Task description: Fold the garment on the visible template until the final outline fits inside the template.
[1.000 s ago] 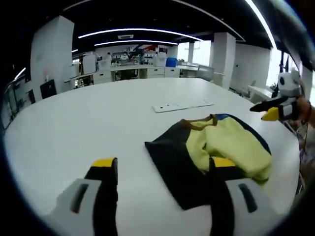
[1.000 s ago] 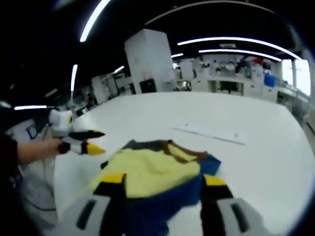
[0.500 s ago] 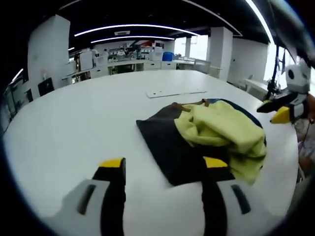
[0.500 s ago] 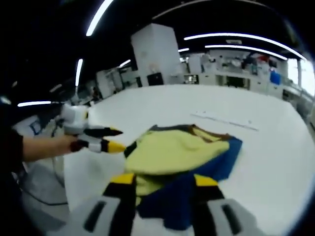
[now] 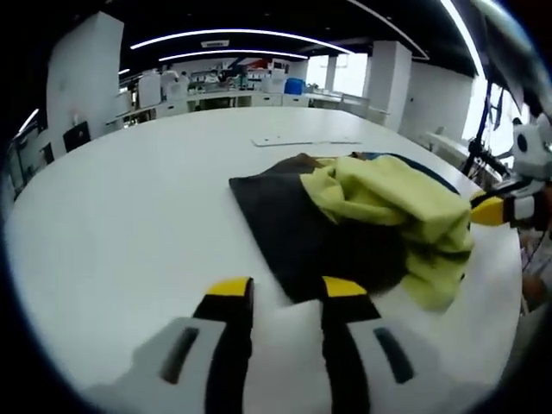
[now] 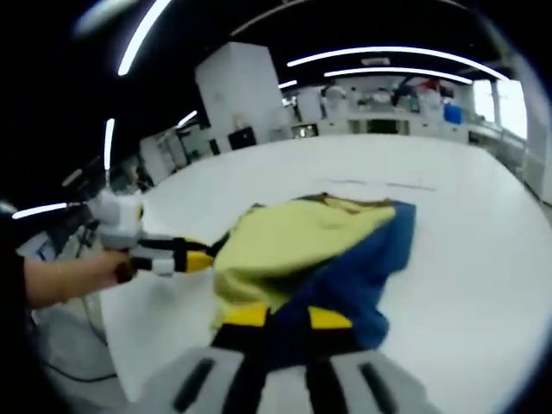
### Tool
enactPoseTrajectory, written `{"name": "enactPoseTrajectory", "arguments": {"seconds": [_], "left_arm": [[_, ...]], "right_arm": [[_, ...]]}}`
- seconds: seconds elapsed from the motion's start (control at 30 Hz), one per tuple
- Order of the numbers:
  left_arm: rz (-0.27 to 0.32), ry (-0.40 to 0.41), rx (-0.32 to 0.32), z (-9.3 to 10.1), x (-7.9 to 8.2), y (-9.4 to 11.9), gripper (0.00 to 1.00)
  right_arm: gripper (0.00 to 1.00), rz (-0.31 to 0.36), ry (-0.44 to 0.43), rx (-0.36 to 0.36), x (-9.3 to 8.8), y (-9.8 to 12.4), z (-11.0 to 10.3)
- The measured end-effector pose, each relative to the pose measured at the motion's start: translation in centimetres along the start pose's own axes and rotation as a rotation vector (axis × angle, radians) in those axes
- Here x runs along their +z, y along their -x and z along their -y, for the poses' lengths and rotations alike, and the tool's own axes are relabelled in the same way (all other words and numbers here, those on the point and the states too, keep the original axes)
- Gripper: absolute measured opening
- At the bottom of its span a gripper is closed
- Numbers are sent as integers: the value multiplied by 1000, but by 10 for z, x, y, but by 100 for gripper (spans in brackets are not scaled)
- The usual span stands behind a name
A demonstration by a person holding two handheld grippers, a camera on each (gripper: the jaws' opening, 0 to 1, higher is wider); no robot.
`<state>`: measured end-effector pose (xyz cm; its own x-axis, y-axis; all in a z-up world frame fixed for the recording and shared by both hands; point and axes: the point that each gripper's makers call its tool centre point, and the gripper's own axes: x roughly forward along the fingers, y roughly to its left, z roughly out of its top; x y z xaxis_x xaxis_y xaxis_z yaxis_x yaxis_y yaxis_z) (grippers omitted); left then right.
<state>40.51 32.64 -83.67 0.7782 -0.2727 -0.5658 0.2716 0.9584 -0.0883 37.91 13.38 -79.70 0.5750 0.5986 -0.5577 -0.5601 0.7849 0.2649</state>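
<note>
Large white round surface (image 5: 112, 207) carries the crumpled yellow, dark grey and blue fabric garment (image 5: 345, 224), lying bunched near the surface's edge; no template outline can be made out under it. Step in hand, as judged: taking hold of hems to start a fold. Left tongs (image 5: 278, 297) sit narrowed at the dark grey hem, apparently nipping it, though contact is unclear. Right tongs (image 6: 280, 319) are clenched on the blue hem. Next move likely calls for lifting and spreading the garment flat before folding.
</note>
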Motion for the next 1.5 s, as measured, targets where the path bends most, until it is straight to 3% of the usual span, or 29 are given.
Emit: {"name": "enactPoseTrajectory", "arguments": {"seconds": [0.07,0.13,0.27,0.57,0.8,0.9,1.2,1.5], "left_arm": [[-8,-24,21,0,3,0,20],[-10,-36,20,1,4,0,17],[-17,-16,25,2,4,1,0],[2,-43,46,1,15,14,0],[57,-4,58,-12,34,29,0],[63,10,71,-19,36,33,0],[92,48,119,-45,48,44,0],[63,34,138,-55,42,44,0]], "right_arm": [[0,4,-9,3,0,-2,-2],[0,3,-4,-5,-2,-3,-1],[0,7,-7,-8,-2,-1,1],[0,42,36,-60,10,29,21],[0,66,27,-151,17,58,55],[0,102,-18,-184,25,71,76],[0,112,-69,-287,33,97,129],[0,61,-53,-355,38,99,175]]}}
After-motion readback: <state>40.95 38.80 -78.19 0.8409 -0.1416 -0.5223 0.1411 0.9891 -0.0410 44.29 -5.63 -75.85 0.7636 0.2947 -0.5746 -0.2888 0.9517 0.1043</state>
